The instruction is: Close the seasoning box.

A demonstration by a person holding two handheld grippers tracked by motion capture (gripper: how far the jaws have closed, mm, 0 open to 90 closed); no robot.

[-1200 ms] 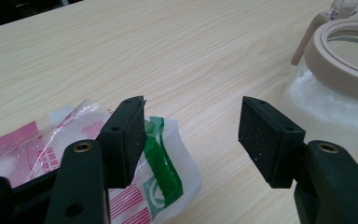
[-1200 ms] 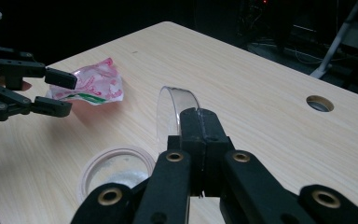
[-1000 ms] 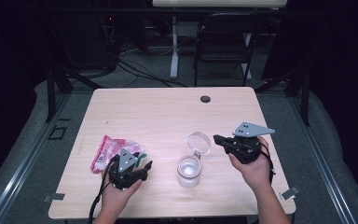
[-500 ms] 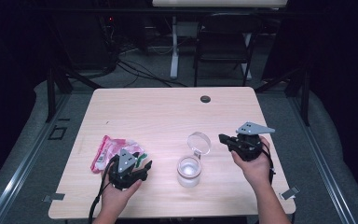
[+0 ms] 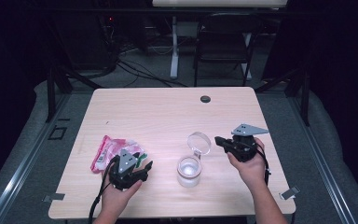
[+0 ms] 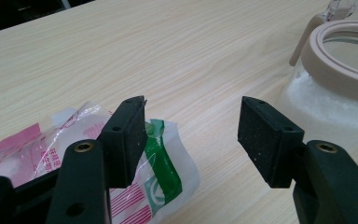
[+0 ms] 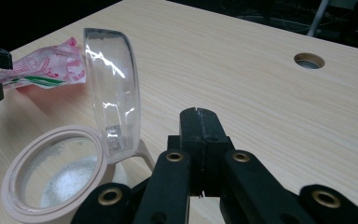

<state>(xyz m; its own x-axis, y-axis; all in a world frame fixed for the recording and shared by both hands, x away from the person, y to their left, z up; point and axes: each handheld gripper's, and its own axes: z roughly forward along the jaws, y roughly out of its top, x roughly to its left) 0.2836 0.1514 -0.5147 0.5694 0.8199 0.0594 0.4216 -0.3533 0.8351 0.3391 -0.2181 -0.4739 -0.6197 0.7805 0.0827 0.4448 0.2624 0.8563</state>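
Left tongs: jaws spread, nothing between them, poised just above the tabletop between the packet and the jar. Right tongs: jaws clenched together, empty, close beside the jar's hinged lid, which stands open and upright.

The packet lies flat at the tabletop's left front, one corner under the left jaw. Handling judgement: thin plastic film, light, limp and slippery; pinch it at an edge or corner. The jar appears rigid with a firm rim; steady it by the wall.
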